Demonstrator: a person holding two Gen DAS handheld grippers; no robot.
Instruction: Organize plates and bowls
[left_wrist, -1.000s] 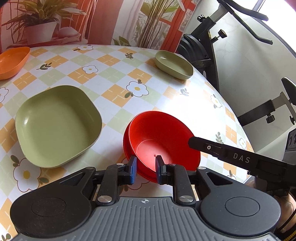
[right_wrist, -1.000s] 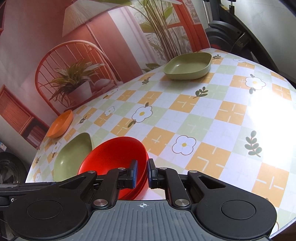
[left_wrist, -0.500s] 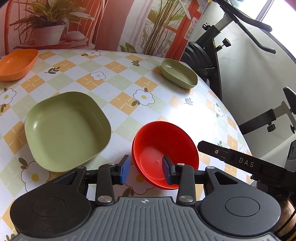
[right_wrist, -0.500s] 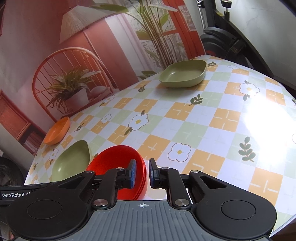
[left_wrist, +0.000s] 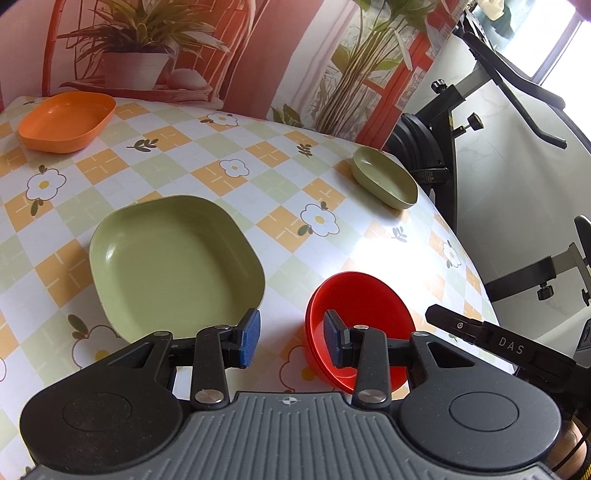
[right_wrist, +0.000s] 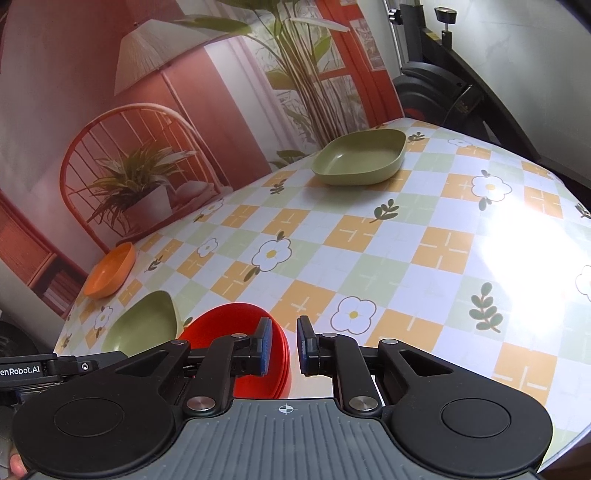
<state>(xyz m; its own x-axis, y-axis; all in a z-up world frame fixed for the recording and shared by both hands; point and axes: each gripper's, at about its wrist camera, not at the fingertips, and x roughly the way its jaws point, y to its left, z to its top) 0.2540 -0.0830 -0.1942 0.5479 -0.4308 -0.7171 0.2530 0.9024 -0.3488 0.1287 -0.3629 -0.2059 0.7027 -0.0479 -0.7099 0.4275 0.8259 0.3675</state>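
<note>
Red bowls (left_wrist: 360, 317) sit stacked at table's near edge, released. Your left gripper (left_wrist: 291, 341) gapes wide; right gripper (right_wrist: 282, 345) parted, empty. Next: grab green plate (left_wrist: 173, 258).

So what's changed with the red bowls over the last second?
The left gripper opened its fingers and let go of the red bowls, which now sit on the table. The right gripper opened too. The green and orange dishes stayed put.
</note>
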